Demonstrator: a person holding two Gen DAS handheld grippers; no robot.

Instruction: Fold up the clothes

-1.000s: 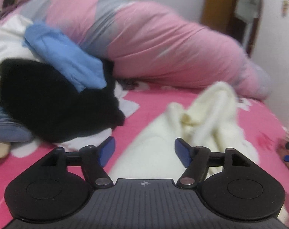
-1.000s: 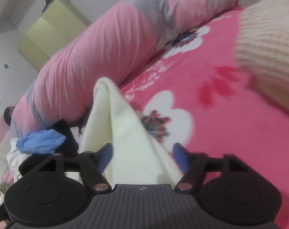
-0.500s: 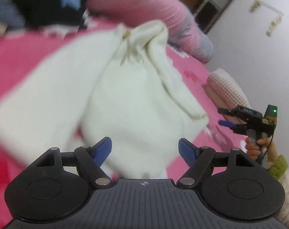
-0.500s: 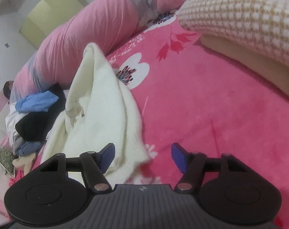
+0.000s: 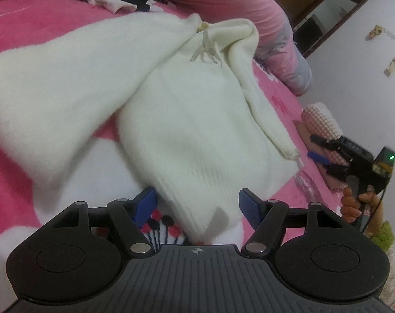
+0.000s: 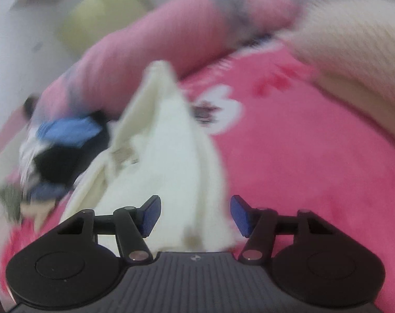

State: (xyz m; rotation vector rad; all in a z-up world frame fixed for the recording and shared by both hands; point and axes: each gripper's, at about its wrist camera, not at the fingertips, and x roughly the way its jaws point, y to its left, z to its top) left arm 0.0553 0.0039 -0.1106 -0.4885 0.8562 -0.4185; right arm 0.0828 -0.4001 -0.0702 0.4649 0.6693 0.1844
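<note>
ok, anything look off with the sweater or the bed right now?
The cream sweater lies crooked on the pink floral bedspread: one sleeve is folded in over the body, the other side splays out wide and rumpled. Unfolded clothes are heaped behind it. Nothing looks torn or spilled. The right wrist view is motion-blurred.
</note>
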